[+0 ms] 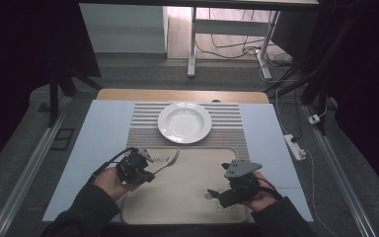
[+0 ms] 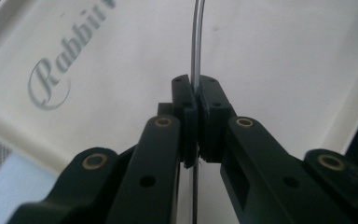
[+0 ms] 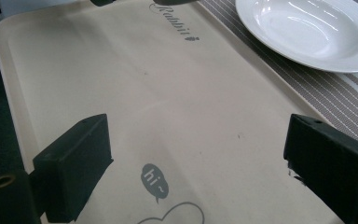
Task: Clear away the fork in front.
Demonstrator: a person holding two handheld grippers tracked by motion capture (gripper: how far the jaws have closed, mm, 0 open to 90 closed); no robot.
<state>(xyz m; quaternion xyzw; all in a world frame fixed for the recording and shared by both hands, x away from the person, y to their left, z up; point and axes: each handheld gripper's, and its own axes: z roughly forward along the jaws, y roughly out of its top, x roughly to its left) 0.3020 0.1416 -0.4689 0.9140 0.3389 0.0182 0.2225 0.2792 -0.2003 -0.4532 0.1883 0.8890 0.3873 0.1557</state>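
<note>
A beige tray (image 1: 187, 197) lies at the table's near edge, printed with "Rabbit" (image 2: 56, 70). My left gripper (image 1: 149, 173) hovers over the tray's left part, shut on the handle of a metal fork (image 1: 169, 160) whose head points toward the plate. In the left gripper view my left gripper (image 2: 196, 100) pinches the fork handle (image 2: 196, 42), seen edge-on. My right gripper (image 1: 213, 193) stands open above the tray's right part. In the right gripper view my right gripper (image 3: 200, 163) has its pads (image 3: 74, 163) wide apart with nothing between them, over the tray (image 3: 98, 84).
A white deep plate (image 1: 184, 122) sits on a striped placemat (image 1: 227, 133) behind the tray; the plate (image 3: 303, 28) and placemat (image 3: 345, 102) also show in the right gripper view. A pale blue cover (image 1: 98, 133) spreads over the table. A power strip (image 1: 295, 146) lies off its right edge.
</note>
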